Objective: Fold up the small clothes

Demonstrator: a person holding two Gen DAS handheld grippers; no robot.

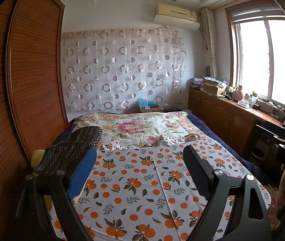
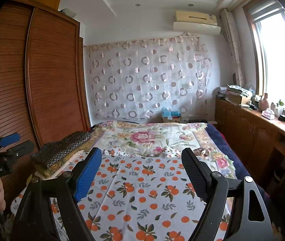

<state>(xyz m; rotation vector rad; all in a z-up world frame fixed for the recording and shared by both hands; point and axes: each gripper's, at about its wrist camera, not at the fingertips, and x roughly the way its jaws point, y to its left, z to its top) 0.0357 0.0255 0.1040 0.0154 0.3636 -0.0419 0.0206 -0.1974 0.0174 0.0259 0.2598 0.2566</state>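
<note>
A white cloth printed with oranges (image 1: 142, 190) (image 2: 142, 196) lies spread flat on the bed, with a crease running down it. My left gripper (image 1: 140, 152) hovers over its near left part, open, with nothing between the blue pad and the black pad. My right gripper (image 2: 141, 153) hovers beside it over the same cloth, also open and empty. Each gripper shows in the other's view: the right gripper (image 1: 279, 138) at the right edge, the left gripper (image 2: 19, 141) at the left edge, each held by a hand. A folded stack topped by dark ring-patterned fabric (image 1: 72, 150) (image 2: 62, 152) sits at the bed's left side.
A floral quilt (image 1: 134, 128) covers the far half of the bed. A wooden wardrobe (image 1: 32, 80) stands close on the left. A low cabinet (image 2: 252, 132) with clutter runs under the window on the right. A cardboard box (image 2: 171, 117) sits beyond the bed.
</note>
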